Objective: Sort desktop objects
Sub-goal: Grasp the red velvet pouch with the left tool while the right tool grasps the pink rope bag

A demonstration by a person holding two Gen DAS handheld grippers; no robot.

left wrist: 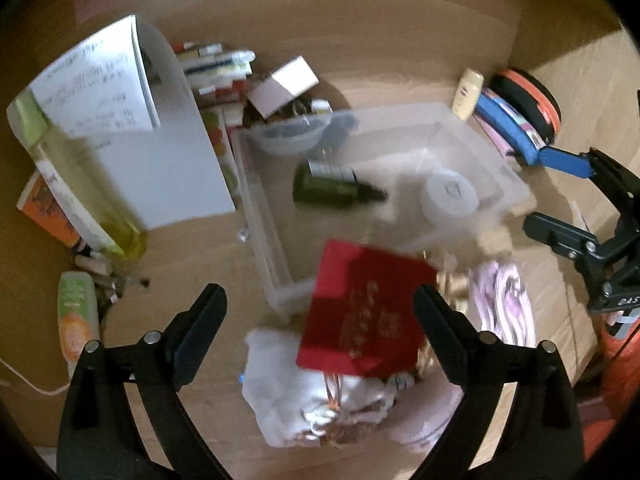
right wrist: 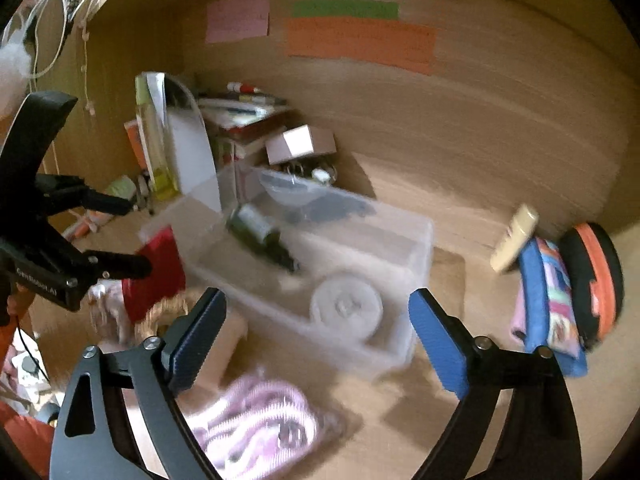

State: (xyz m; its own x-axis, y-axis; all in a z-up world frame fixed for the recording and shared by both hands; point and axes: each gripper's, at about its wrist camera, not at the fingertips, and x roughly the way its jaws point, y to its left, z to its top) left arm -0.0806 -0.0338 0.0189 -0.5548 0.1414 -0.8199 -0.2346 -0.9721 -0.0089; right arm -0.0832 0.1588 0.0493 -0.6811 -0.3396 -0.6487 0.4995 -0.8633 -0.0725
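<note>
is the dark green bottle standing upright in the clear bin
No, the dark green bottle lies on its side on the floor of the clear bin.

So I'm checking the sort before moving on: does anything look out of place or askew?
The red envelope leans tilted against the clear bin's outer near wall, atop loose clutter. Inside the bin, the dark green bottle lies on its side.

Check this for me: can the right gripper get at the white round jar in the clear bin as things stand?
Probably yes. The right gripper is open and empty, the clear bin has no lid, and the white round jar lies near its front wall with nothing over it.
</note>
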